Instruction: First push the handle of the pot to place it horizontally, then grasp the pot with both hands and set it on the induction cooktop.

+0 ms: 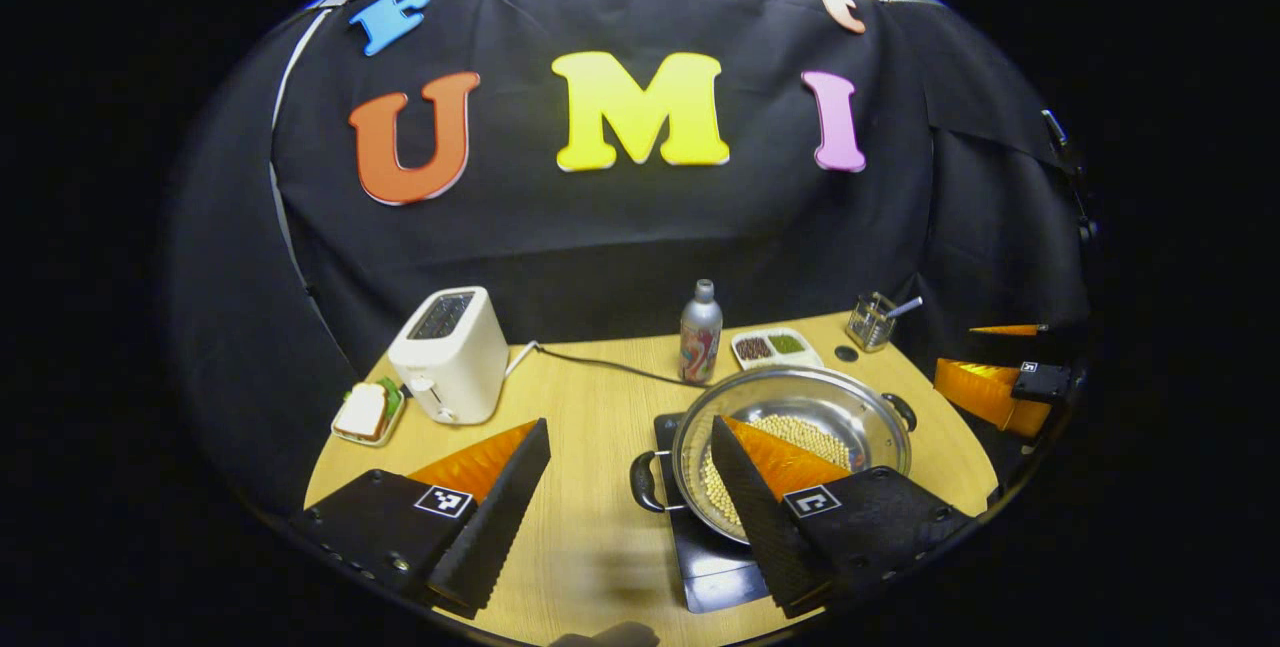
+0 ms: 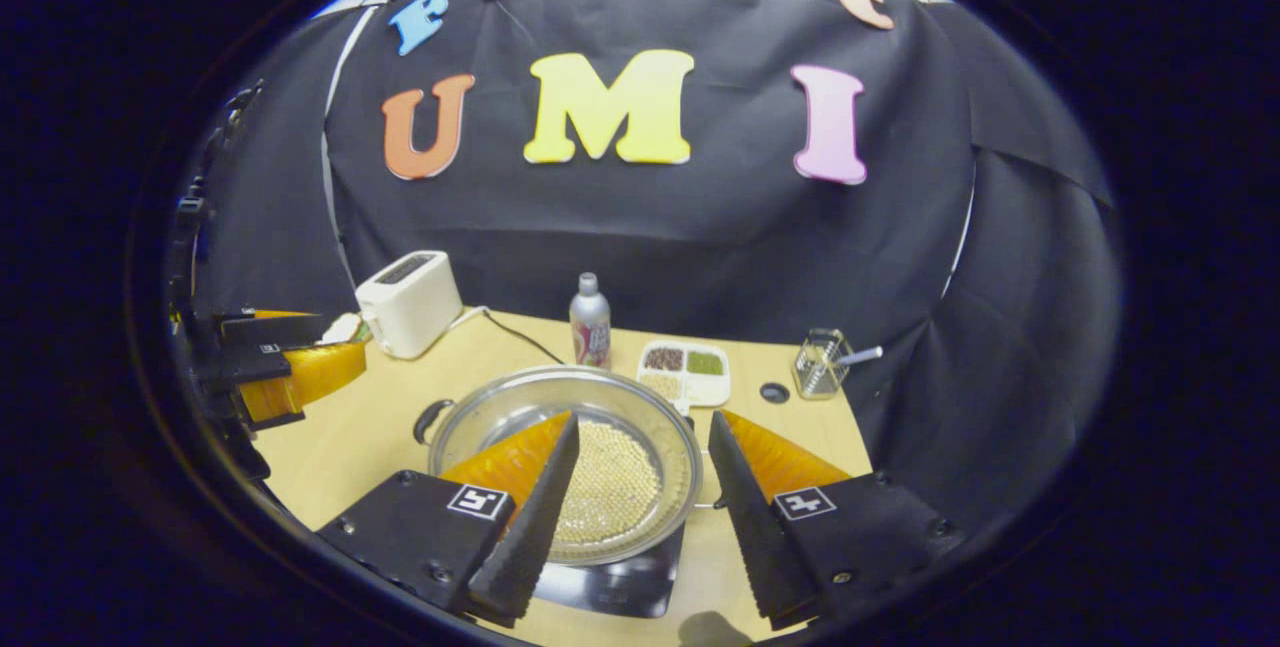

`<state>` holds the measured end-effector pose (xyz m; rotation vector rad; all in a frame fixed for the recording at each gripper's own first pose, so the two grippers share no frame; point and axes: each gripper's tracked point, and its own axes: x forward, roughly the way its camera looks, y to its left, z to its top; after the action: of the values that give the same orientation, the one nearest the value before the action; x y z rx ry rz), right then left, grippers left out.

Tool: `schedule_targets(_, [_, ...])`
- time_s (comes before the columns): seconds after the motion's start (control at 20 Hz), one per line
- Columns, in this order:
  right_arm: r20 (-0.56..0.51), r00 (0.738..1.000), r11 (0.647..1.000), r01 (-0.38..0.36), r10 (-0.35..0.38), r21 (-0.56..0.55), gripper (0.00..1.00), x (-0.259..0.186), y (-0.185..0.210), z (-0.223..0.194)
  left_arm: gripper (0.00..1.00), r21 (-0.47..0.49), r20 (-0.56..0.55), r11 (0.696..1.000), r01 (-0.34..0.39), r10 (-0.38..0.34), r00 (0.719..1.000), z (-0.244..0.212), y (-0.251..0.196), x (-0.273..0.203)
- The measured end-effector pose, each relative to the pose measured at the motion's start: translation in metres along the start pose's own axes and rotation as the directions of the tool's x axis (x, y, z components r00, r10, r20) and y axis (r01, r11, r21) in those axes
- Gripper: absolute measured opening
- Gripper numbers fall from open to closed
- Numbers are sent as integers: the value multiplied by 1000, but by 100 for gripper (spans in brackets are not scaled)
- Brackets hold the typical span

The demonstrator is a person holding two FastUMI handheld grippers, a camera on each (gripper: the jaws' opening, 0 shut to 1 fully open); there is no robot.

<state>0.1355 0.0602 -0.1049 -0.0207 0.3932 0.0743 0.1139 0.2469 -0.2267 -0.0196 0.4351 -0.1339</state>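
Stainless steel pot (image 1: 800, 427) is seen resting on the black induction cooktop (image 1: 715, 567), which lies on the pale wooden surface (image 1: 590, 487). Small pale beans (image 2: 610, 487) cover the pot's bottom. One black side handle (image 1: 645, 480) is seen at the pot's left in the left gripper view, pointing sideways; a second handle (image 1: 900, 410) is seen at the far right rim.

The left gripper (image 1: 630, 517) is held with its jaws apart and nothing between them; its right finger (image 1: 745, 487) stands over the pot's near rim, and contact cannot be determined. The right gripper (image 2: 645, 517) is likewise held with jaws spread wide, gripping nothing; its left finger (image 2: 535, 507) lies over the pot's interior, its right finger (image 2: 740, 507) beside the pot's right rim. A square black-and-white marker is noted on each finger mount; no legible text is carried.

Behind the pot, a white toaster (image 1: 450, 352) with a black cord (image 1: 600, 364) is recorded, with a sandwich on a small dish (image 1: 367, 414) beside it. A metal bottle (image 1: 700, 332) with a printed label is noted; its writing cannot be read. A divided white tray (image 2: 685, 370) holding dark, green and pale grains stands near the bottle, and a wire utensil holder (image 2: 820, 364) is placed well to the right.
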Motion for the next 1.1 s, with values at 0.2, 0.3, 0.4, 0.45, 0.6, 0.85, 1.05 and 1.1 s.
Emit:
schedule_targets(0.2, [142,990,1000,6,-4,-18,89,-60,23,55,97,-22,175,999,-38,41,984,54,27,-64])
schedule_targets(0.3, [222,975,999,20,-14,-26,100,-94,31,78,97,-31,242,999,-26,32,970,76,34,-94])
schedule_targets(0.4, [281,960,1000,11,-6,-16,99,-129,40,92,97,-19,290,999,-31,35,957,89,43,-122])
schedule_targets(0.45, [309,951,1000,3,-3,0,100,-143,44,98,97,-15,316,999,-29,32,948,96,45,-135])
schedule_targets(0.6, [364,931,1000,-9,-1,27,100,-182,45,106,96,-20,370,999,-35,40,928,106,51,-179])
schedule_targets(0.85, [400,917,998,-18,-10,66,100,-235,22,94,96,-57,400,997,-44,63,914,103,46,-233])
schedule_targets(1.05, [394,919,998,-6,-17,55,100,-272,-12,70,95,-71,403,996,-56,81,911,94,17,-267])
schedule_targets(1.1, [394,919,999,0,-22,54,100,-280,-22,65,95,-66,413,997,-51,74,908,93,6,-275])
